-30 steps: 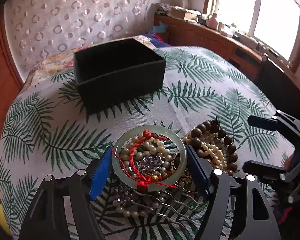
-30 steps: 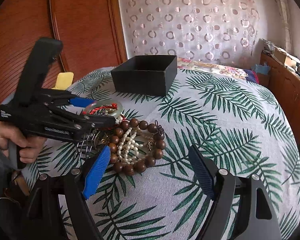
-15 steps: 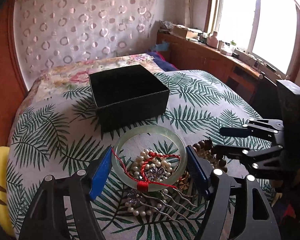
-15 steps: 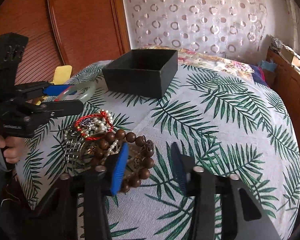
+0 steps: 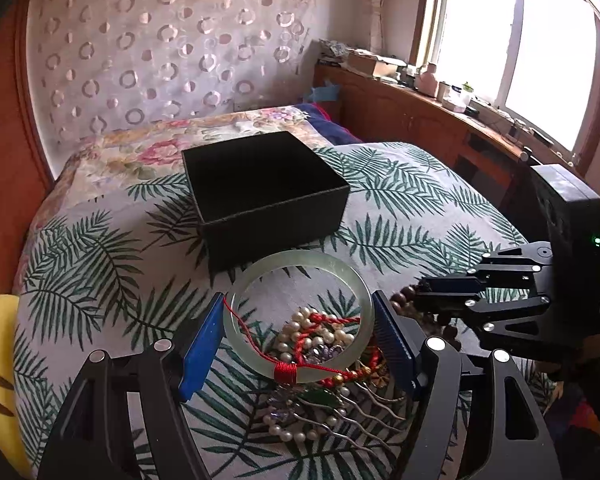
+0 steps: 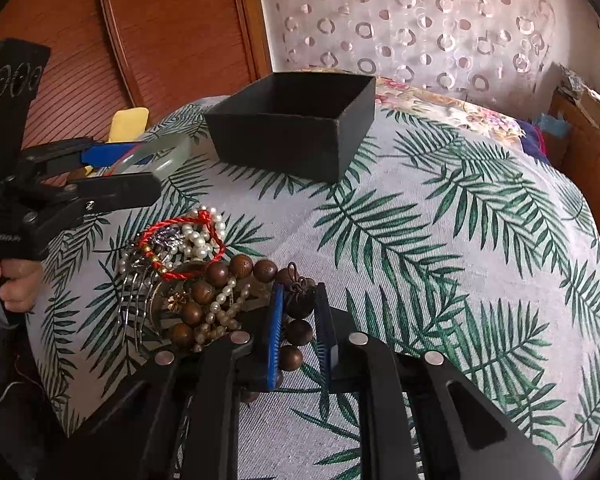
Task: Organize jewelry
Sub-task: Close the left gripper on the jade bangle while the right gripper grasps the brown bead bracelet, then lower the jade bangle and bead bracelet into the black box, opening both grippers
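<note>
Leaf-print bed carries box at upper centre, beyond left hand-held gripper clamping bangle; right hand-held gripper, just closing, clamps wooden beads.

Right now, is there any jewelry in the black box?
No, the box looks empty; the bangle sits in the left gripper.

You have a palm-leaf cloth underneath, a circle-patterned curtain far off, and a window at right.
</note>
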A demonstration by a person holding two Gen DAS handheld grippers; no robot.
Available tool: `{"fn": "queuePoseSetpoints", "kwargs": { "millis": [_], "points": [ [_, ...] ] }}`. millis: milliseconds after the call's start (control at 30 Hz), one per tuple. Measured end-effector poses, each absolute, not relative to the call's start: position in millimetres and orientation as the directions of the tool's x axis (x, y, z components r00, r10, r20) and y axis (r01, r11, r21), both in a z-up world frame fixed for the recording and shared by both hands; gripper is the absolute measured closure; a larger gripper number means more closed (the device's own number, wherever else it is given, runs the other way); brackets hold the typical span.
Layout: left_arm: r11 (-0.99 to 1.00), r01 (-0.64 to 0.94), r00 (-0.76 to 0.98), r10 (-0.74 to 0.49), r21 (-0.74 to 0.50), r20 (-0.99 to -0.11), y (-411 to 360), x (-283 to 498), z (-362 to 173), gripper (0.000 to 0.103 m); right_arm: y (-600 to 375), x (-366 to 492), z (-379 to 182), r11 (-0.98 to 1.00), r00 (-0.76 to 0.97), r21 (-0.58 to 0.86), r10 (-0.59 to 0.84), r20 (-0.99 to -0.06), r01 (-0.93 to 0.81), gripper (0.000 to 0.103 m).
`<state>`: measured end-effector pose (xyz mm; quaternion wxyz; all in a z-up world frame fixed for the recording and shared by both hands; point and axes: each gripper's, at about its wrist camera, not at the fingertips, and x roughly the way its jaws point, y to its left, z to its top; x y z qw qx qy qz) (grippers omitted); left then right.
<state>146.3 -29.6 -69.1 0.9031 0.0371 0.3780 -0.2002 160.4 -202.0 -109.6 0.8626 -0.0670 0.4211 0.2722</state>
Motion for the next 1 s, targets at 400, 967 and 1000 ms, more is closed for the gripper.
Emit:
{"fn": "queuePoseSetpoints", "kwargs": {
  "millis": [400, 967, 1000],
  "points": [
    [0.923, 0.373, 0.65, -0.334, -0.097, -0.682, -20, 170, -48, 0.034, -208, 156, -45, 0.815, 0.559, 0.13, 0.494, -0.666, -0.565, 0.086],
    [0.935, 0.349, 0.693, -0.306, -0.067, -0.653, -14, 193, -31, 0.034, -185, 188, 0, 0.788, 0.589, 0.084, 0.522, -0.616, -0.61, 0.086],
    [0.936, 0.346, 0.694, -0.301, -0.063, -0.654, -13, 195, -31, 0.034, -184, 190, 1, 0.787, 0.591, 0.081, 0.523, -0.614, -0.612, 0.086]
  ]
}}
